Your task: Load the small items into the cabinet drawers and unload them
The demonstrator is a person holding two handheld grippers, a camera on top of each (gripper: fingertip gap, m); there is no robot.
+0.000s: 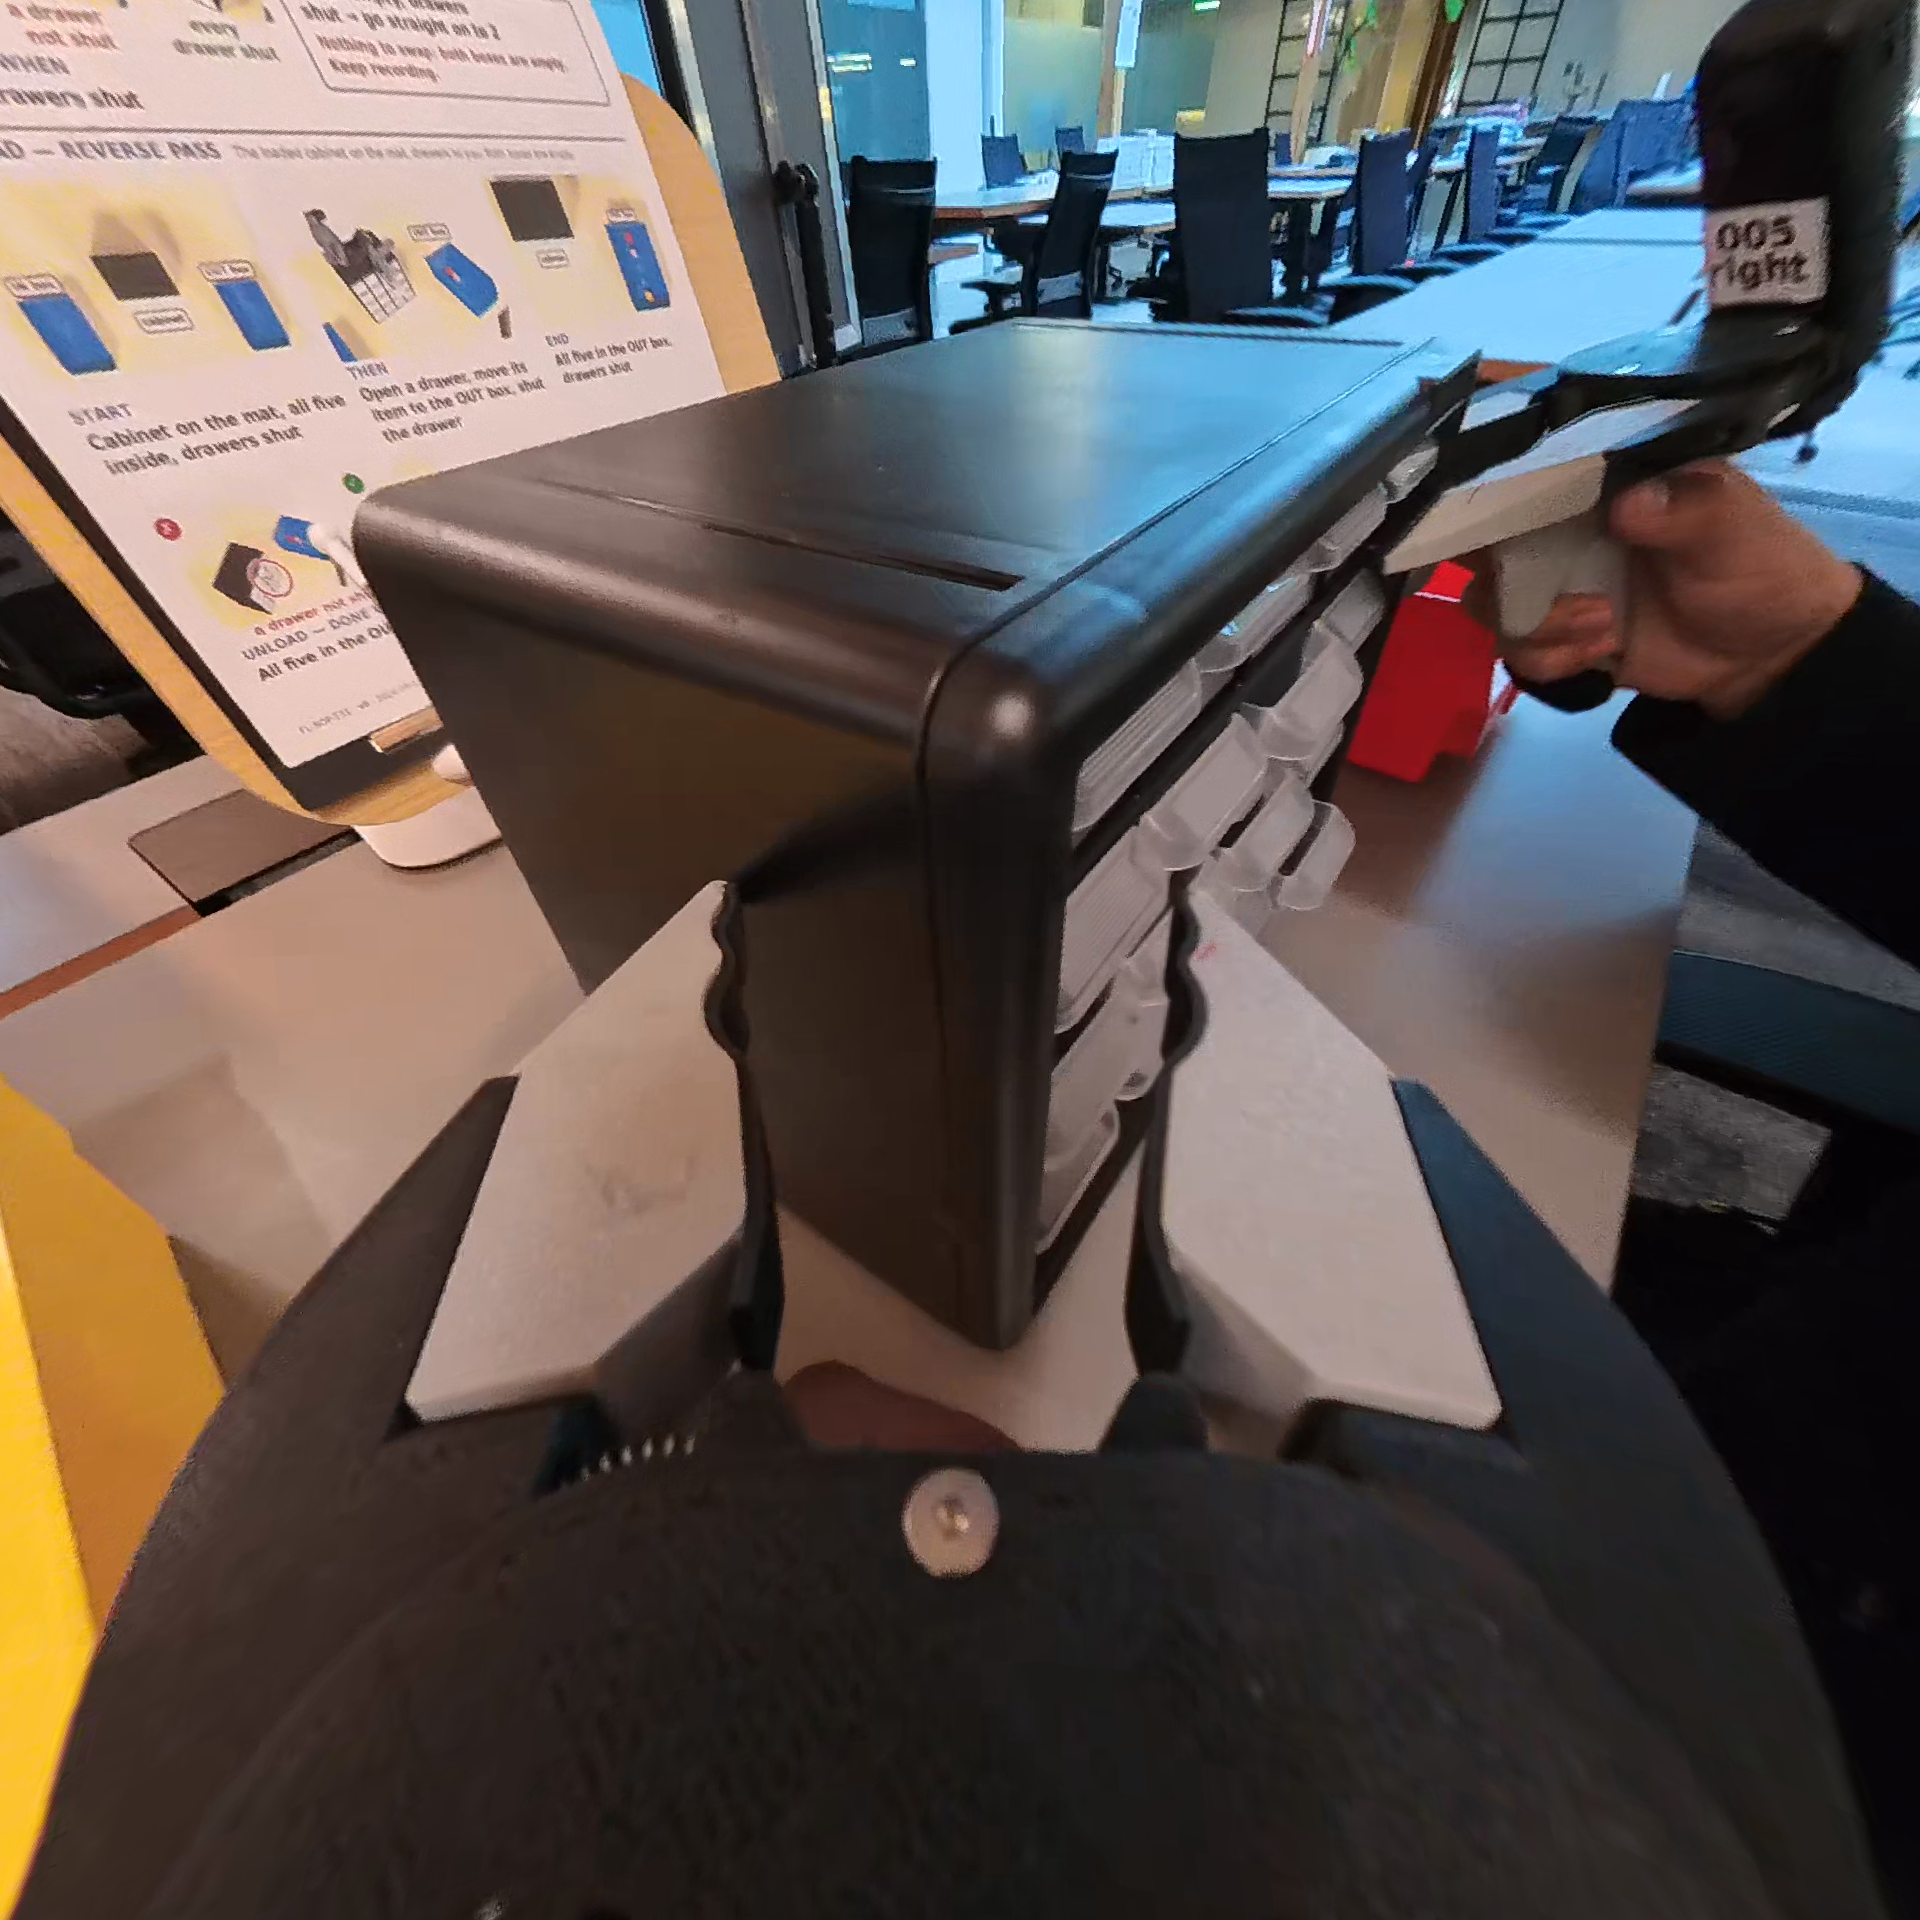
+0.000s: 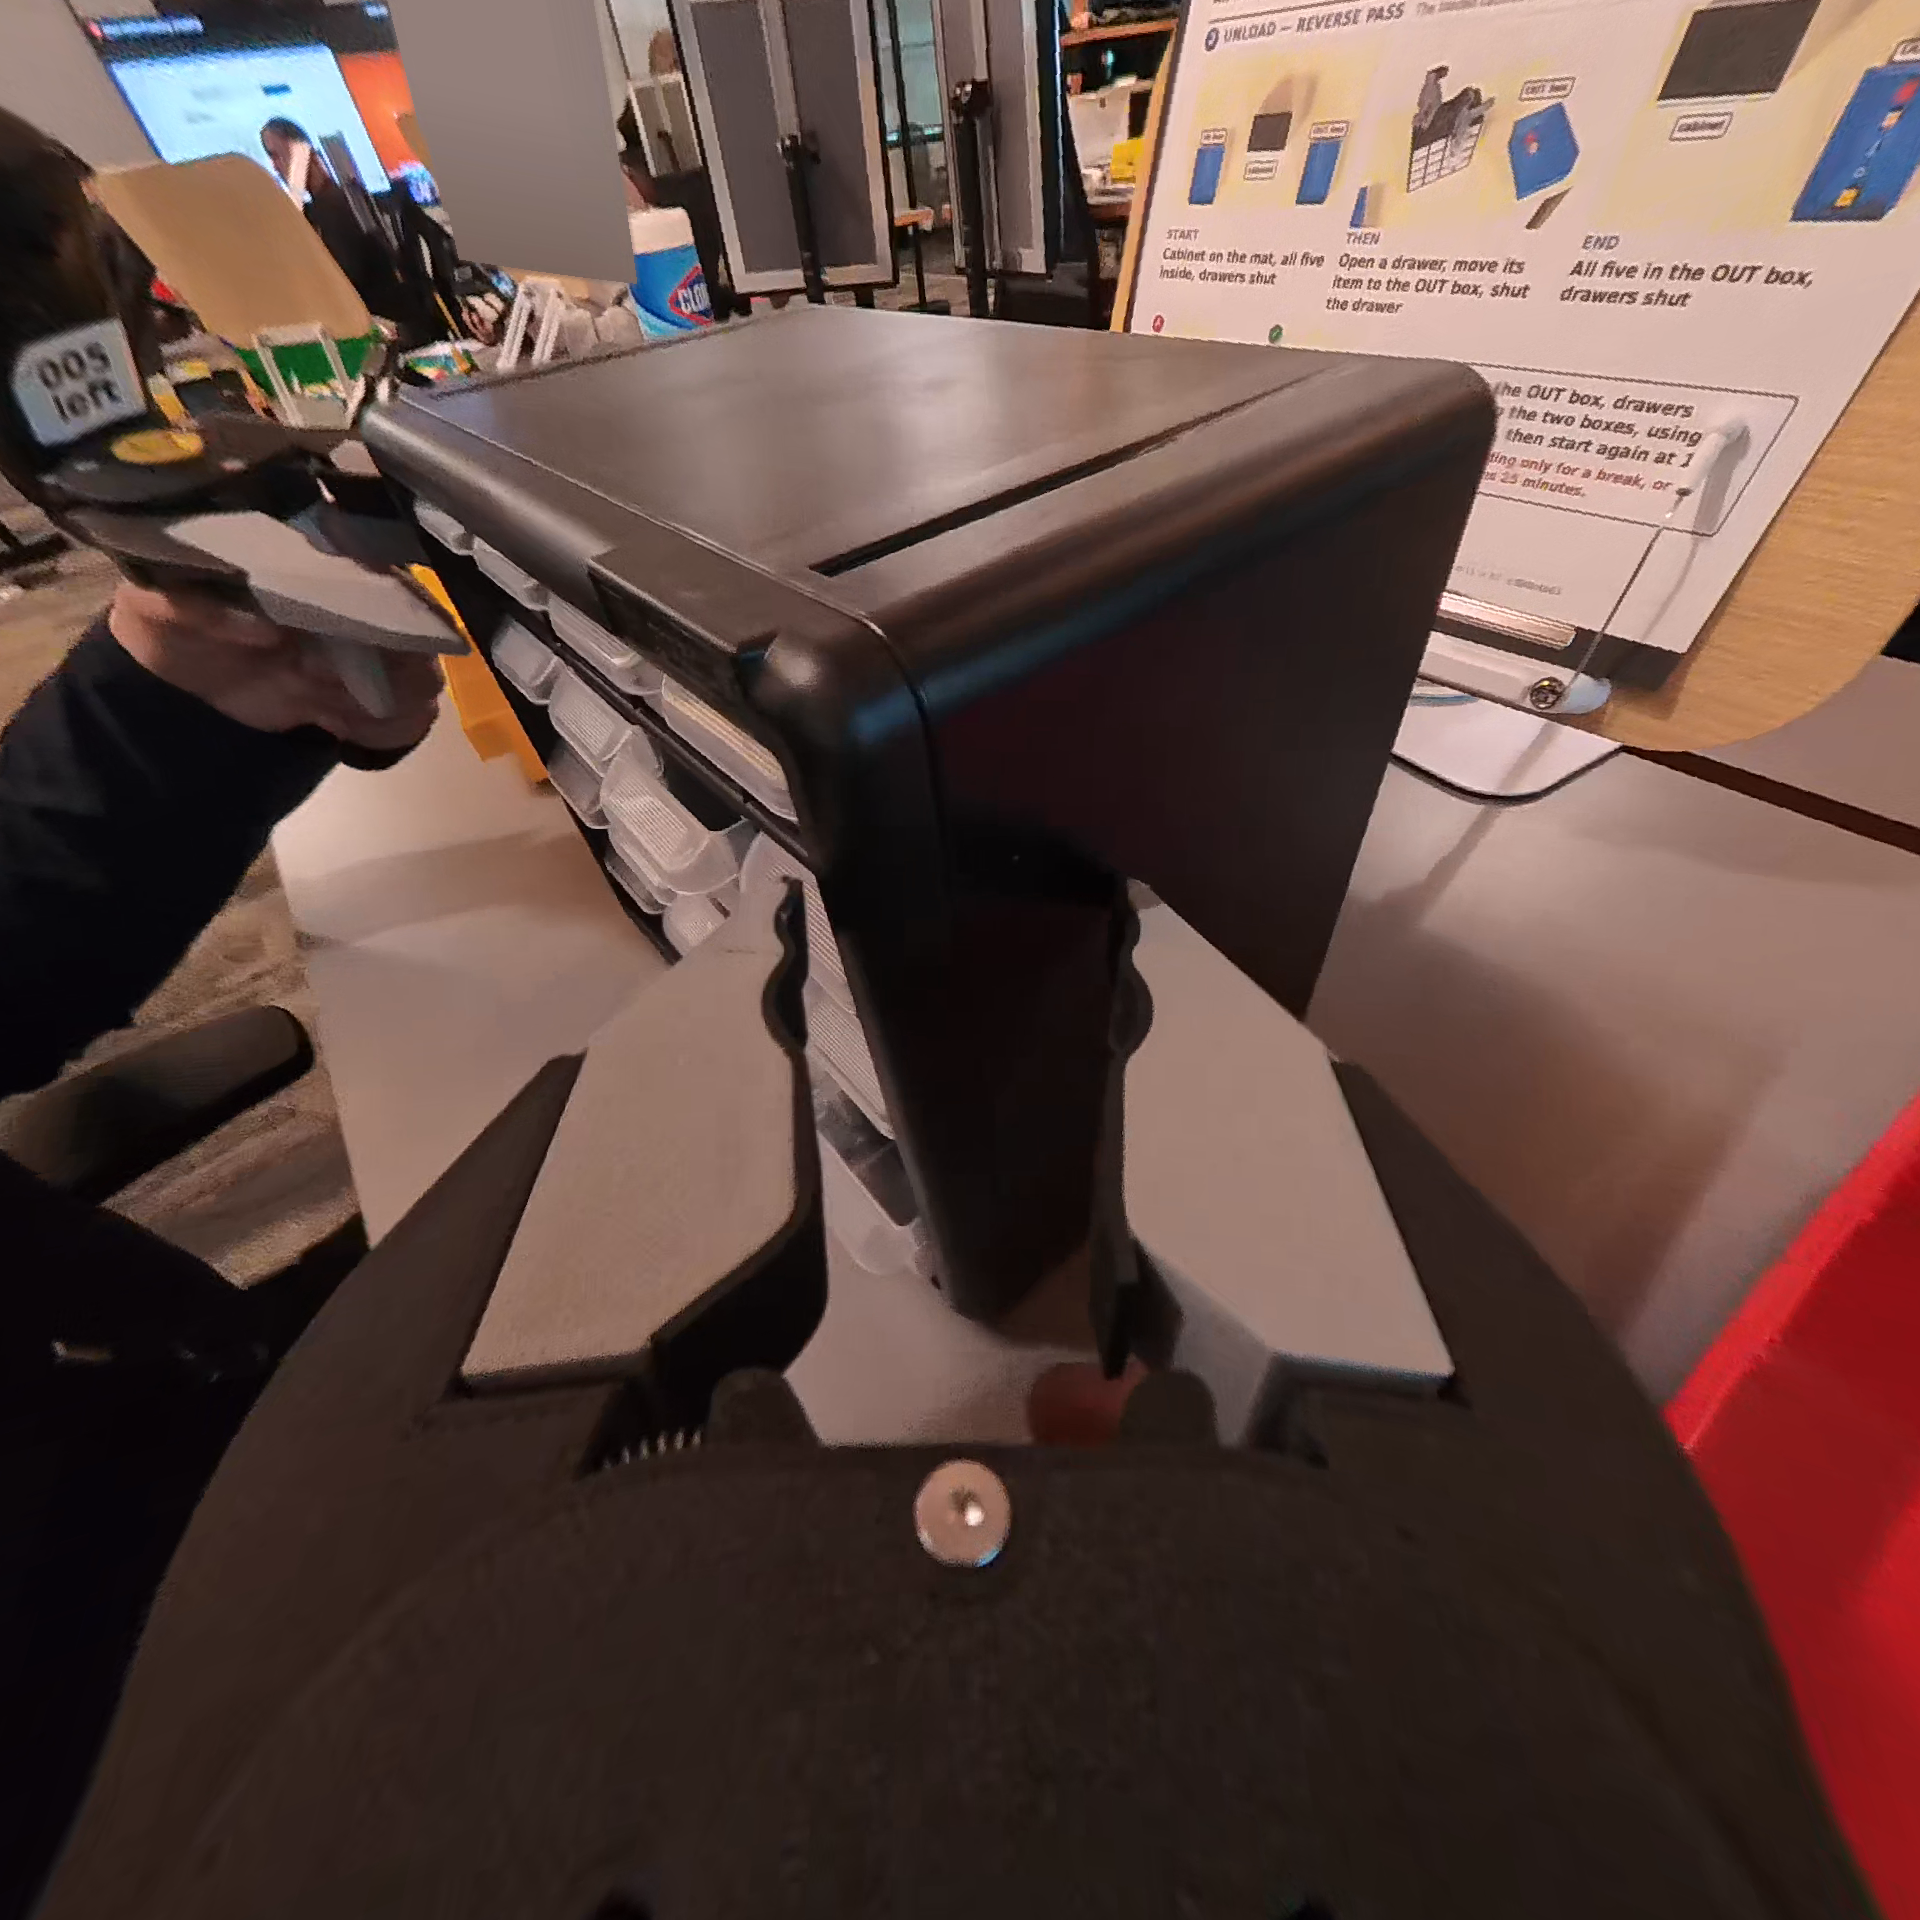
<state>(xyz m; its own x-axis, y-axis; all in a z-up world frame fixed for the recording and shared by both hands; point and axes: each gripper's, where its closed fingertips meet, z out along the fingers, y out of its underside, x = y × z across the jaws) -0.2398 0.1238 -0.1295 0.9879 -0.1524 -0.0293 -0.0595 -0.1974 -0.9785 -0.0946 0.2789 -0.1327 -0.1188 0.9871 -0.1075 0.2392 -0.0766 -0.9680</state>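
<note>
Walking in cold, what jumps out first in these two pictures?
A black cabinet with rows of clear little drawers fills the middle of the table. Each front corner sits between the fingers of a hand-held gripper, the left gripper at one end, the right gripper at the other. An instruction poster stands behind.

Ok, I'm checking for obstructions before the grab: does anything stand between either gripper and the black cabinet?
Nothing visible does. The left gripper and the right gripper each straddle a front corner of the cabinet.
</note>
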